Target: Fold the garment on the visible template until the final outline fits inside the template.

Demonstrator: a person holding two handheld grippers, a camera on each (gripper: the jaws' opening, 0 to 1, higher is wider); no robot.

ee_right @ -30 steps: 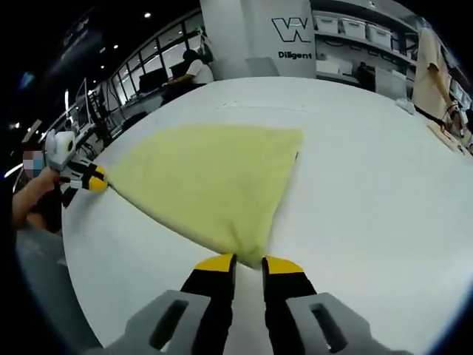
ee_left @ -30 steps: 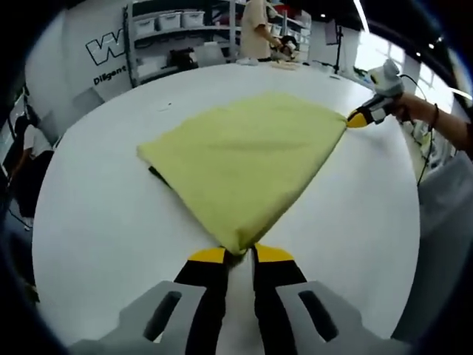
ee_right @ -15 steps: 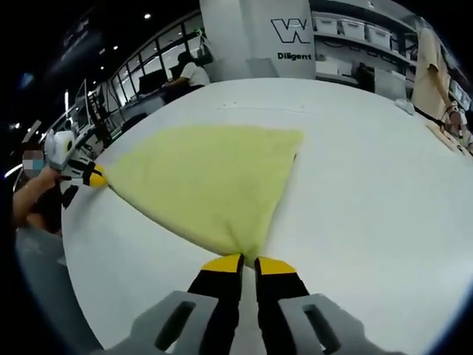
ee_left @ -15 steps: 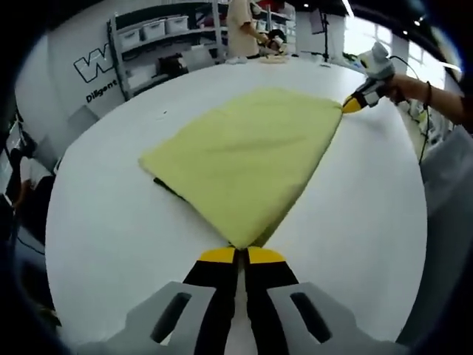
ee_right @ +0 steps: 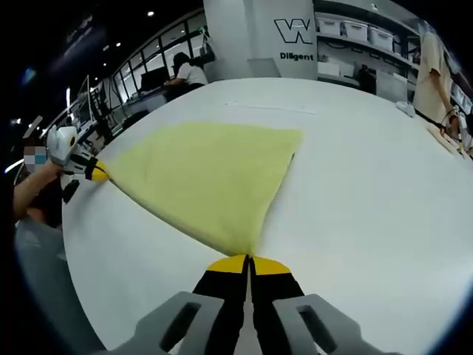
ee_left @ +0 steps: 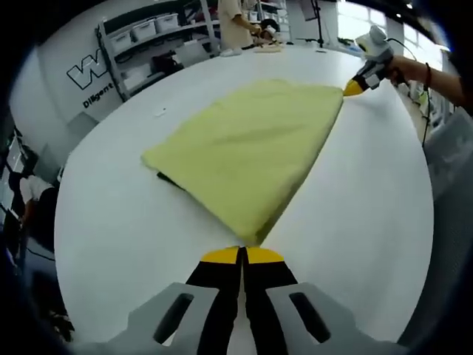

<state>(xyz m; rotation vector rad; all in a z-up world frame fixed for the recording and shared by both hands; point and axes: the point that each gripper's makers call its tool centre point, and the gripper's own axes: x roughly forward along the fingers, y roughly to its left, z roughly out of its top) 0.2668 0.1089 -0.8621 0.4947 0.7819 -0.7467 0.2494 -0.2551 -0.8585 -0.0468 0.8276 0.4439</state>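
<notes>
Garment (ee_left: 251,151) flat on table (ee_left: 111,222); template (ee_left: 168,180) edge under it.

Yellow garment (ee_left: 255,151) hides most of dark template (ee_left: 168,180).

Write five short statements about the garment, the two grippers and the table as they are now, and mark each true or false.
1. The garment is yellow-green. True.
2. The left gripper has its jaws spread wide apart. False: they are closed together at a corner of the garment.
3. The right gripper meets a pointed corner of the garment. True.
4. The garment hangs over the edge of the white table. False: it lies flat on the tabletop, inside its edges.
5. A dark edge peeks out under the garment's side in the left gripper view. True.
</notes>
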